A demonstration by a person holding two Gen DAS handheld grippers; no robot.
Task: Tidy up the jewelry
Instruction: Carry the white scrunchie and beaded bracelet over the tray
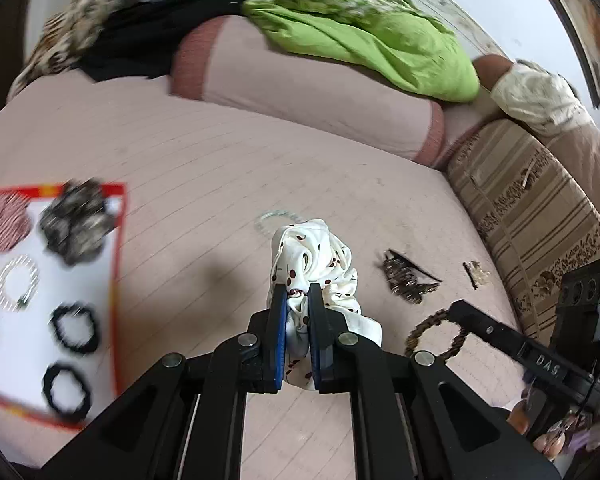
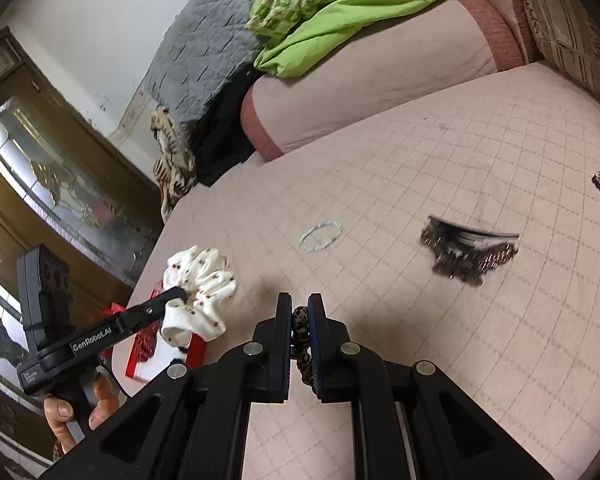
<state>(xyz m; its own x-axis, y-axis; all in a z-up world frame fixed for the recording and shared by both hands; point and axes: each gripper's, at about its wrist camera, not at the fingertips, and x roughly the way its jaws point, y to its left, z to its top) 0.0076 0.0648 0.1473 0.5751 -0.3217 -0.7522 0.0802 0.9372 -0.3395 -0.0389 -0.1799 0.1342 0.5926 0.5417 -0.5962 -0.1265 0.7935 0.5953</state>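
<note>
Clamping white dotted scrunchie (image 1: 316, 264): left tongs (image 1: 298, 300) | right tongs (image 2: 300, 312) pinching brown patterned hair tie (image 2: 302, 336)

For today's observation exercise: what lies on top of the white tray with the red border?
On the red-bordered white tray lie fabric scrunchies, a pale beaded bracelet and two black hair ties. The tray's left part runs out of view.

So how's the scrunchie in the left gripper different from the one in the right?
The left hand-held gripper is shut on a white scrunchie with dark red dots; the right hand-held gripper is shut on a leopard scrunchie. The white scrunchie is wide and puffy, the leopard scrunchie a thin ring. Both are lifted off the pink bedcover.
</note>
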